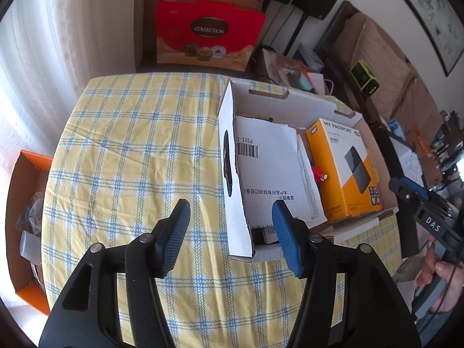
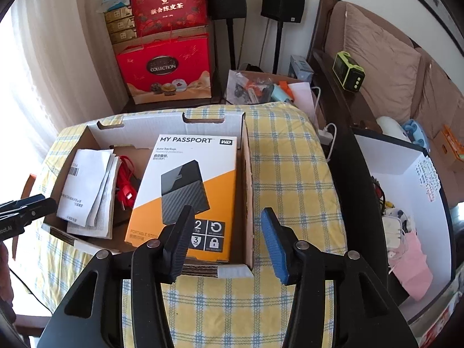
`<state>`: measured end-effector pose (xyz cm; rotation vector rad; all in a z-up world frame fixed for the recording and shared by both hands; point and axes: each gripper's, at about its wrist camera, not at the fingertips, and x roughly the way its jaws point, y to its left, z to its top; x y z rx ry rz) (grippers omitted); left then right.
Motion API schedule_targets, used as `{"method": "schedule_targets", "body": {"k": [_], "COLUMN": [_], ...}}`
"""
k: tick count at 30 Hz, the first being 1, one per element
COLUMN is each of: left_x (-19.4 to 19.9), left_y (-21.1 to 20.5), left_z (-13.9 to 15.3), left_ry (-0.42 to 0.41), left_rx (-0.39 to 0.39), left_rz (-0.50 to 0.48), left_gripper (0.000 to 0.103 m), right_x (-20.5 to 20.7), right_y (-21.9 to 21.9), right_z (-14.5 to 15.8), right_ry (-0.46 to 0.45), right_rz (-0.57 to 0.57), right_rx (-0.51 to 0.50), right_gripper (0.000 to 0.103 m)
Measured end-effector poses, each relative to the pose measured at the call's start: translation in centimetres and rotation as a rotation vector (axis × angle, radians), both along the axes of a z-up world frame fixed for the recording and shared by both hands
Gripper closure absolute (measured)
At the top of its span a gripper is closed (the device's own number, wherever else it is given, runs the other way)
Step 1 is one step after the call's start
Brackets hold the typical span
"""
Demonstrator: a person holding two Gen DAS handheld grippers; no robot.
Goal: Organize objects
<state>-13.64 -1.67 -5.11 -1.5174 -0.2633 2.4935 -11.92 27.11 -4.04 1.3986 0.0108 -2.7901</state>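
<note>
A white-sided cardboard box [image 1: 261,98] stands on the yellow checked tablecloth [image 1: 130,145]. In it lie an orange and white hard drive package [image 1: 342,162], folded papers [image 1: 269,168] and a red cable [image 1: 319,174]. My left gripper [image 1: 232,232] is open and straddles the box's near left corner without its pads touching it. In the right wrist view the same box [image 2: 174,127] holds the package [image 2: 188,174], papers [image 2: 87,185] and cable [image 2: 127,179]. My right gripper [image 2: 226,243] is open astride the box's right wall, clear of it.
Red gift boxes [image 2: 168,66] are stacked behind the table. An orange crate [image 1: 29,174] sits low at the left. At the right are a white open cabinet [image 2: 406,159], a brown sofa [image 2: 377,58] and a green device [image 2: 348,72]. A hand [image 1: 435,272] holds the right gripper.
</note>
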Motion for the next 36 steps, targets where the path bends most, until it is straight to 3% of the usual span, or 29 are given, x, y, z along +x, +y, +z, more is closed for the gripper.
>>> {"method": "schedule_targets", "body": {"k": [7,12,14,23,25,29,36], "left_x": [0.1,0.6,0.7,0.7,0.6,0.5,0.8], "left_y": [0.1,0.5,0.7,2.1,2.4,3.1,3.6], "left_z": [0.0,0.2,0.3,-0.2,-0.5,-1.2,-1.1], "left_ry": [-0.011,0.006,0.007,-0.001,-0.006,-0.038,-0.032], "left_rx": [-0.012,-0.027,-0.036,-0.089,-0.094,-0.063,-0.093], "left_rz": [-0.004,-0.004,-0.005,-0.024,-0.031,-0.074,-0.070], "left_gripper": [0.047,0.040,0.040,0.040,0.042,0.070,0.073], "right_x": [0.4,0.9,1.0,0.5,0.5,0.7,1.3], "right_y": [2.8,3.2,3.2,2.8,2.5,1.9,0.5], "right_z": [-0.6,-1.2,-1.5,-2.2,-2.2,-2.1,-1.9], "right_ry": [-0.035,-0.055,-0.063,-0.083,-0.084,-0.085,-0.081], "right_rz": [-0.057,-0.048,-0.044,-0.014,-0.004,0.021,0.055], "right_rx": [-0.006,-0.007,-0.003,-0.033,-0.025,-0.009,0.009], "right_gripper": [0.050,0.051,0.059,0.077,0.081,0.086,0.087]}}
